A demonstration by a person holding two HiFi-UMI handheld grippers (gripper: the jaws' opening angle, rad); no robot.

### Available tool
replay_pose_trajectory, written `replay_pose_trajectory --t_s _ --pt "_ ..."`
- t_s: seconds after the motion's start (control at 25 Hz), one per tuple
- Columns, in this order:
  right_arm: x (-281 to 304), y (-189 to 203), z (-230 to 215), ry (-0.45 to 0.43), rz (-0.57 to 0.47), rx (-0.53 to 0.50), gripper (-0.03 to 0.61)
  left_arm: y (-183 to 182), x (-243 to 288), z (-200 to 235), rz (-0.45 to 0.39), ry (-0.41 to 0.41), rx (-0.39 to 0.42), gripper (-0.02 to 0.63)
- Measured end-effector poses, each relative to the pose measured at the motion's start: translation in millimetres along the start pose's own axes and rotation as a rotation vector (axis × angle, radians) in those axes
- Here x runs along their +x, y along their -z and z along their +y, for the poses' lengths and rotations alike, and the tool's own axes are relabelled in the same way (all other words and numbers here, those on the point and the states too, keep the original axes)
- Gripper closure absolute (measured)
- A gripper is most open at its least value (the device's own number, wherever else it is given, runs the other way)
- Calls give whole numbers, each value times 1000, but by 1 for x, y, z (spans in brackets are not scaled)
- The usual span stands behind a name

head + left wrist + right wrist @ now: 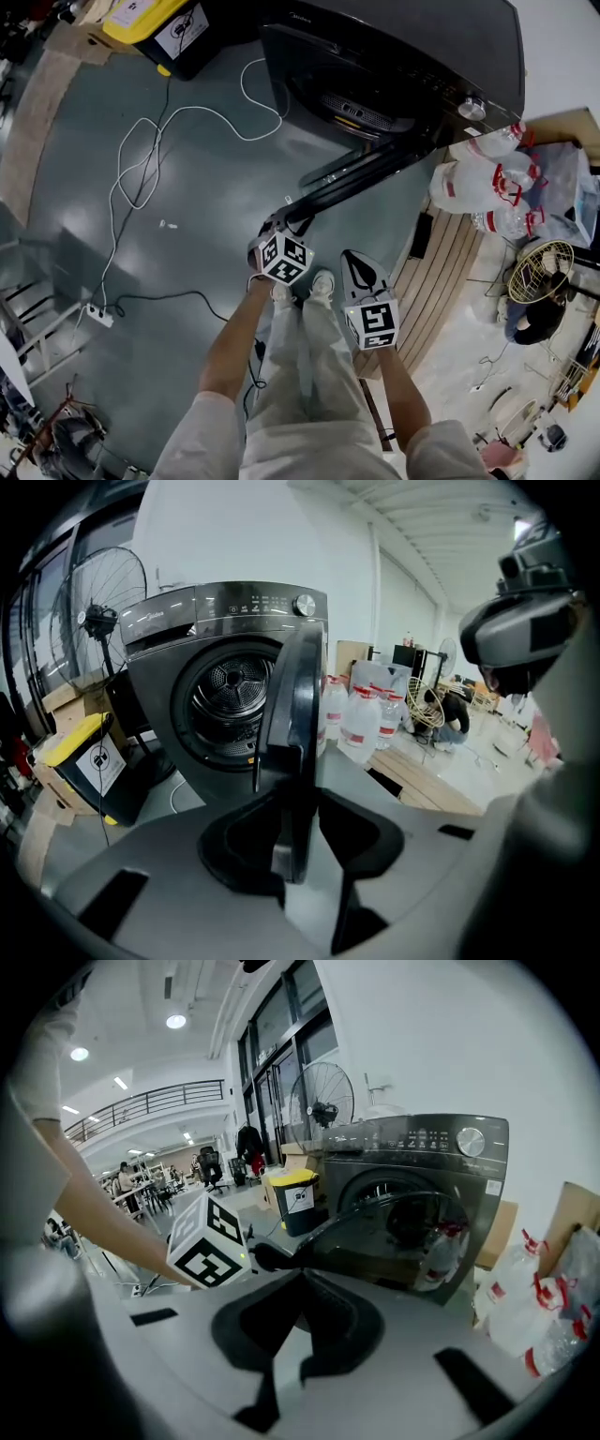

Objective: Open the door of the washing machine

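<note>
Door of the washing machine stands swung well out from the machine's front. Its dark, glossy round pane leaves the drum mouth uncovered, and its free edge is the part farthest from the machine. That edge sits between the jaws of the left gripper, which are closed part-way and press on it from both sides. The right gripper hangs just beside, farther from the machine, its jaws together with nothing in them. On the machine's hinge side, water bottles and a wooden pallet crowd close to the door's swing. On the other side grey floor lies open, crossed by a white cable, with a yellow-lidded bin beside the machine.
</note>
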State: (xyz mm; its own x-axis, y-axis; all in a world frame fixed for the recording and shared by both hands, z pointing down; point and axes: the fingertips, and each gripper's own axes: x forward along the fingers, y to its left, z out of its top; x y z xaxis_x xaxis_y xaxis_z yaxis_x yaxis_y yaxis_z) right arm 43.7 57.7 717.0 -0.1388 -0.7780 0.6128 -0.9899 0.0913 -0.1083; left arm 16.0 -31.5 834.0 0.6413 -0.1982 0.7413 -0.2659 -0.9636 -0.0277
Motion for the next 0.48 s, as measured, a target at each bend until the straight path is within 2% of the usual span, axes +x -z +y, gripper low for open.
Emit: replay_pose_trajectory --t_s 0.48 --pt "-31 38 -2 70 14 57 580 3 -8 -79 -34 89 -30 502"
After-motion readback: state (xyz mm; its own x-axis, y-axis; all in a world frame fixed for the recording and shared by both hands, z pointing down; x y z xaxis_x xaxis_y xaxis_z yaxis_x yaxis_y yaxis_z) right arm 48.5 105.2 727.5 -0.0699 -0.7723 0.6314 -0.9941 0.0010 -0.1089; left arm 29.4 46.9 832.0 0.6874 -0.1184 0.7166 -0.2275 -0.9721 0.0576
